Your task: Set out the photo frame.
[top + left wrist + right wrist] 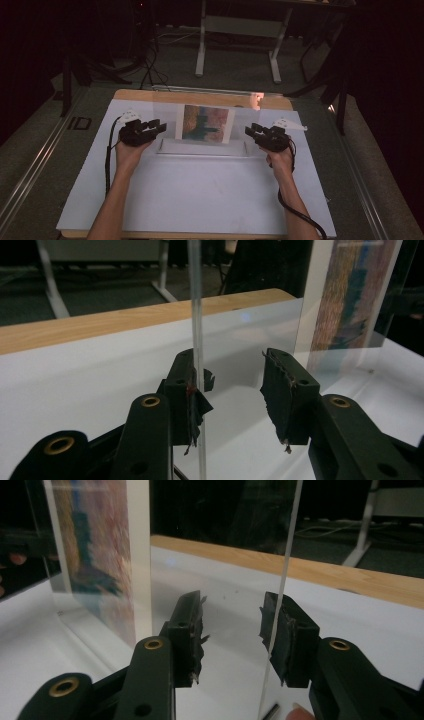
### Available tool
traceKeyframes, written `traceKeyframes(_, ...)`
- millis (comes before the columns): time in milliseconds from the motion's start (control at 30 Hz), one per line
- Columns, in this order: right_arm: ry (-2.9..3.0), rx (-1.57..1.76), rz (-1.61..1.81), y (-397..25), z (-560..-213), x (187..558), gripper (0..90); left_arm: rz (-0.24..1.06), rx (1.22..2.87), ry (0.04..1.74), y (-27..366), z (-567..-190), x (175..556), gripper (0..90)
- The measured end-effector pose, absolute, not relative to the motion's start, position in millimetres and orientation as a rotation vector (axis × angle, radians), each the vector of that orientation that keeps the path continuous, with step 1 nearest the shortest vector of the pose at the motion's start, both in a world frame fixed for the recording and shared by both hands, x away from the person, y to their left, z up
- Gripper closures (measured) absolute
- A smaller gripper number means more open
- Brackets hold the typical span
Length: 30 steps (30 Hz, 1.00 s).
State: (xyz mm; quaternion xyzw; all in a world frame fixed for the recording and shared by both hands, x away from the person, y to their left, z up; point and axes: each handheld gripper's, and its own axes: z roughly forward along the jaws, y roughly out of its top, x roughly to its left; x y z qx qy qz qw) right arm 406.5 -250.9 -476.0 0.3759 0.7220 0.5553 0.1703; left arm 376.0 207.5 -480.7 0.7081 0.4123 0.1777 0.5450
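A clear acrylic picture stand (202,148) stands upright at the middle of the white board, holding a painted picture (205,124) in orange, pink and blue. My left gripper (158,126) is at the stand's left edge. In the left gripper view the clear panel's edge (197,315) runs between the open jaws (232,377), right against the left pad (186,385). My right gripper (252,130) is at the stand's right edge, also open (232,617). There the panel edge (286,555) passes just in front of the right pad (285,635). The picture (95,555) shows beyond the jaws.
The white board (200,195) lies on a wooden table whose far edge (145,95) shows behind the stand. Beyond it on the dark floor are a white table frame (239,30) and cables. Black cables trail from both grippers along the forearms.
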Motion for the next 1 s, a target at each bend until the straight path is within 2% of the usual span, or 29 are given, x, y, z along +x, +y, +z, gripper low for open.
traceKeyframes(267, 2.101, 0.994, 1.501, -250.1, -476.7, 377.1, 59.7, 0.399, 1.693, 0.953, 212.1, -485.8, 362.8, 57.3)
traceKeyframes(433, 2.112, 0.977, 1.464, -249.0, -475.8, 374.7, 59.3, 0.422, 1.692, 0.973, 210.3, -485.1, 362.1, 55.0)
traceKeyframes(533, 2.120, 0.962, 1.464, -253.0, -475.8, 375.5, 50.7, 0.417, 1.699, 0.965, 215.1, -482.4, 357.4, 47.6)
traceKeyframes(667, 2.100, 0.982, 1.527, -272.7, -475.5, 373.5, 44.7, 0.422, 1.652, 0.981, 230.8, -480.3, 344.8, 42.3)
traceKeyframes(1000, 2.084, 1.153, 1.407, -303.8, -484.3, 377.4, 38.0, 0.458, 1.645, 1.165, 265.7, -497.4, 327.7, 41.0)
